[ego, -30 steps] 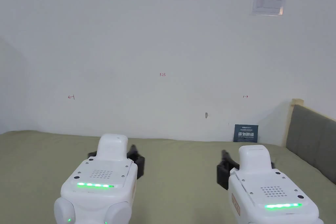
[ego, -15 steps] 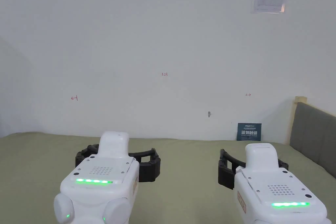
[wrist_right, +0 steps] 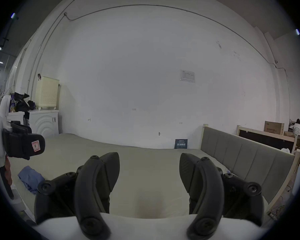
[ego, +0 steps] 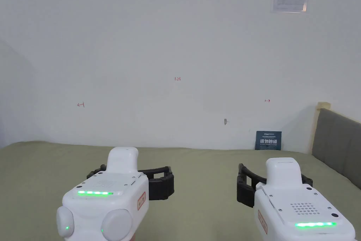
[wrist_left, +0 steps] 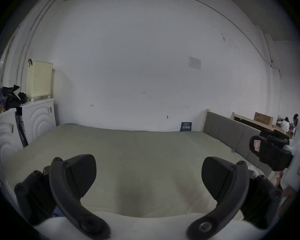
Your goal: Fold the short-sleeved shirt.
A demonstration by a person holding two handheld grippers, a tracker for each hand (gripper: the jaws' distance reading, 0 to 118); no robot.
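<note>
While agape, curved black gripper [wrist_left: 148,179]

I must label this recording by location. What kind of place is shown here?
Probably a mock bedroom in a workshop: a bed with a padded headboard, white cabinets, and a cardboard box behind.

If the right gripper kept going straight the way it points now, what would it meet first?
Probably nothing close: the right gripper is open and empty, aimed over the bare green bed towards the white wall. Whether it reaches mattress or wall first is unclear.
</note>
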